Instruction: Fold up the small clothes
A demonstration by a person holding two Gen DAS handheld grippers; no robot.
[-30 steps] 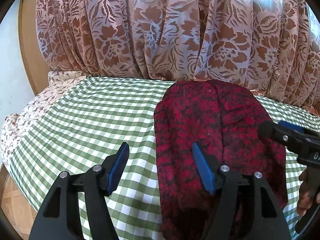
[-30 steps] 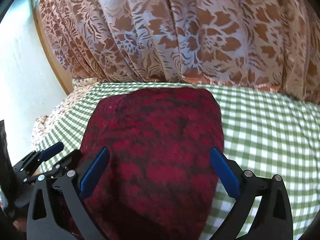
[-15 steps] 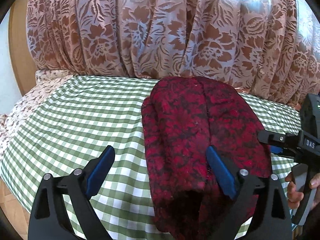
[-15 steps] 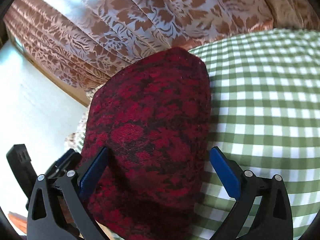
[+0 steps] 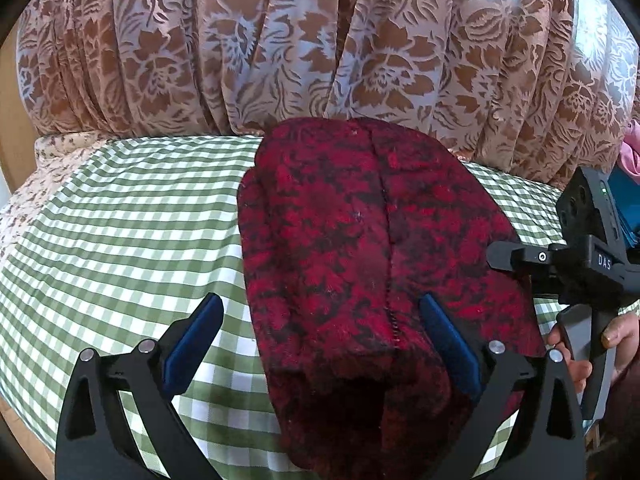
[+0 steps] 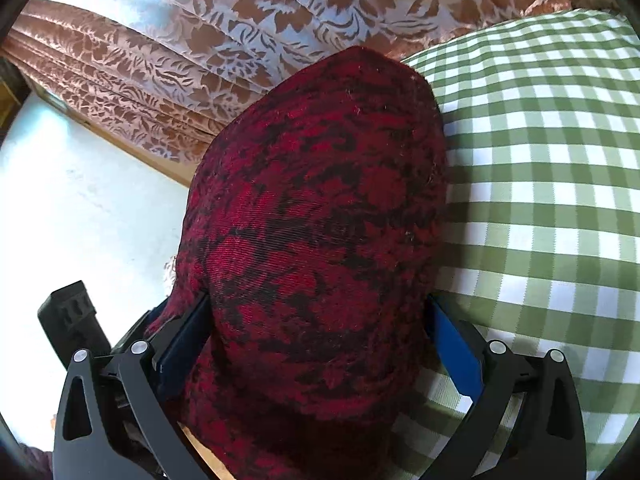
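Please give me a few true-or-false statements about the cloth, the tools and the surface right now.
1. The red-and-black cloth lies on a green-and-white checked tablecloth. True.
2. The left tool is shut on the cloth. False: its fingers are spread wide, one on either side of the cloth's near end.
3. A flowered curtain hangs behind the surface. True.
4. The right tool is over bare tablecloth. False: the cloth fills the space between its open fingers.
5. The cloth is blue. False: red and black.
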